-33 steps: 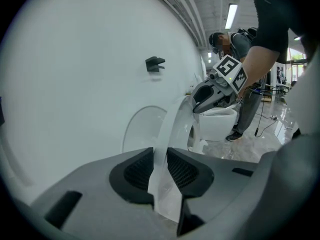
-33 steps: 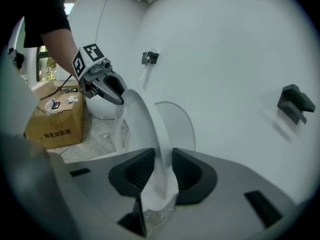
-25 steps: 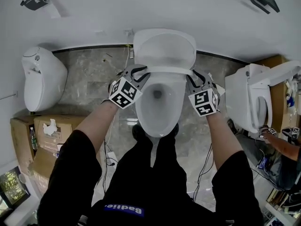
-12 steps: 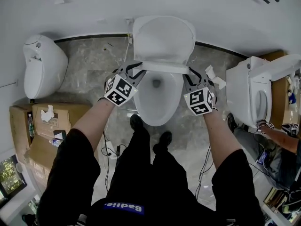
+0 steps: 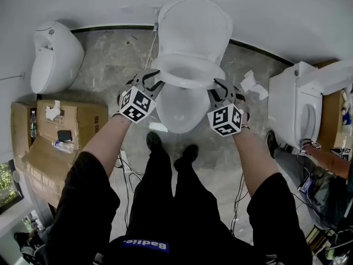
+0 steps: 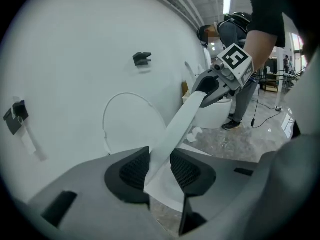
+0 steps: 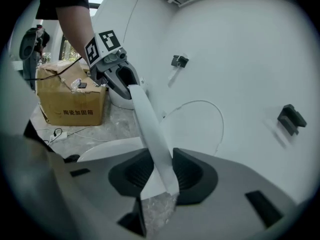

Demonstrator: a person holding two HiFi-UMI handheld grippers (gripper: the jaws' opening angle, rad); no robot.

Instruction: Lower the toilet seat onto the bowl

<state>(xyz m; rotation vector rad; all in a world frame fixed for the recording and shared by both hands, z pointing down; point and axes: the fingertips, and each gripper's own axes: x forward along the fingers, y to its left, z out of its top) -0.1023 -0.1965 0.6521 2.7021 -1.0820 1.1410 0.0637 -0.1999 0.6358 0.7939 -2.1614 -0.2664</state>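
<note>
Two grippers hold the toilet seat (image 5: pixel 188 84) by its sides, the left gripper (image 5: pixel 153 79) on the left of the rim and the right gripper (image 5: pixel 219 88) on the right. The seat hangs partway down. It tilts between the upright lid (image 5: pixel 194 26), which leans at the wall, and the bowl (image 5: pixel 177 114) below, and its front edge does not rest on the bowl.

In the left gripper view the white rim runs slantwise between the dark ribbed pads (image 6: pixel 132 170). The jaws have just been opening, yet the rim fills the gap and both pads touch it. In the right gripper view the jaws are clamped on the other side of the rim, which passes between them and stretches away toward the opposite gripper.

The person, in black sleeves and trousers, stands facing the bowl with both shoes (image 5: pixel 153 141) on the grey marbled floor (image 5: pixel 110 65) just before it. A second toilet (image 5: pixel 52 54) stands at the left by the wall, with a cardboard box (image 5: pixel 60 126) near it. A third toilet (image 5: pixel 298 106) stands at the right, and crumpled paper (image 5: pixel 251 84) lies on the floor between it and the bowl.
</note>
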